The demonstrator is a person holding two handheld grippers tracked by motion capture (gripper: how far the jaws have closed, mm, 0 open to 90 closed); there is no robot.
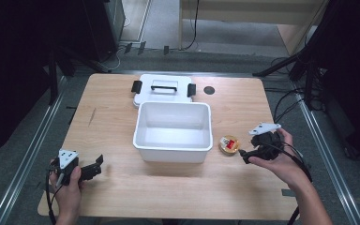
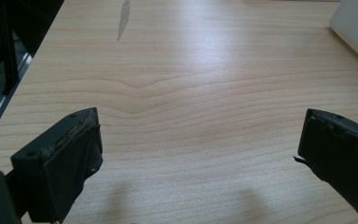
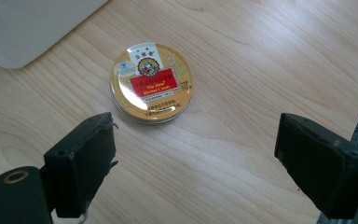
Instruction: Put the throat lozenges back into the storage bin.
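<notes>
While the round tin (image 3: 151, 82) is lying flat on the bench (image 1: 122, 187), label up, just right of the white bin (image 1: 173, 133), we are holding the right hand-held gripper (image 3: 196, 163) near it, jaws spread and empty, probably lining up a grasp. Its gold lid is showing a red label band. We are resting the left hand-held gripper (image 2: 200, 154) spread over bare wood, well apart. The bin's lid (image 1: 163, 89) is sitting behind the bin.

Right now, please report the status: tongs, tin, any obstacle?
Left tongs open, over bare table. Right tongs open, just short of round tin. White bin beside tin; nothing between.
</notes>
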